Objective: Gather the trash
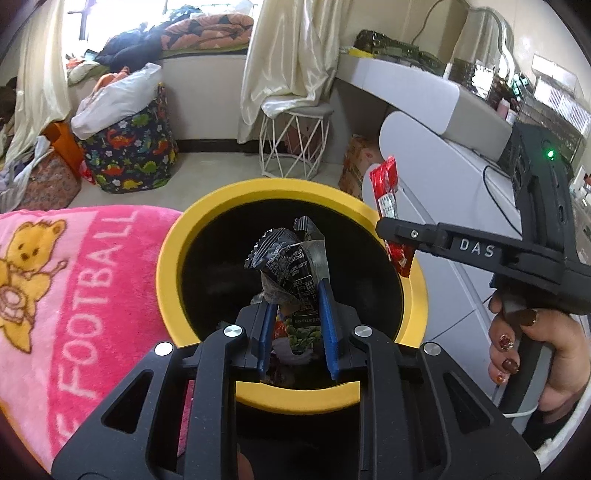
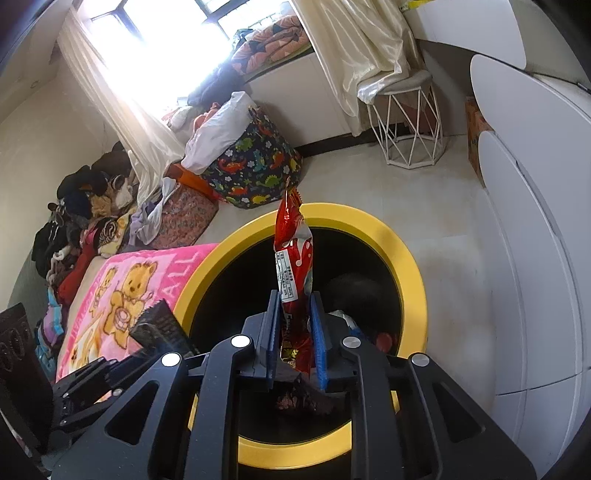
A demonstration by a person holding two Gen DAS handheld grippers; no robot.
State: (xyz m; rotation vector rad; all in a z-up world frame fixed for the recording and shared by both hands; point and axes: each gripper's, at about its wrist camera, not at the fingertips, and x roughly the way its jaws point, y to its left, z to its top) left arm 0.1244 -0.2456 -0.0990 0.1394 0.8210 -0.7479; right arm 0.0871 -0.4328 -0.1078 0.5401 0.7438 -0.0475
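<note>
Bin [image 1: 166,266] with yellow rim and black inside stood on floor, just beside pink blanket [image 1: 55,295]. Inside, in right wrist view: dim scraps near bottom, white bit and red bit, too dark to name. Left hand-held gripper [image 1: 297,325] clamped crumpled black wrapper [image 1: 291,262] above bin mouth. Right hand-held gripper [image 2: 295,343] pinched red wrapper [image 2: 293,258], upright, over bin opening. Dinosaur-print bag [image 1: 129,155] behind, stuffed with white cloth.

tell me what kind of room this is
Most likely a lived-in bedroom: a pink blanket lies beside the yellow-rimmed bin, a quilt is heaped on the curtained window ledge, and a dinosaur-print bag stuffed with laundry sits on the floor.
</note>
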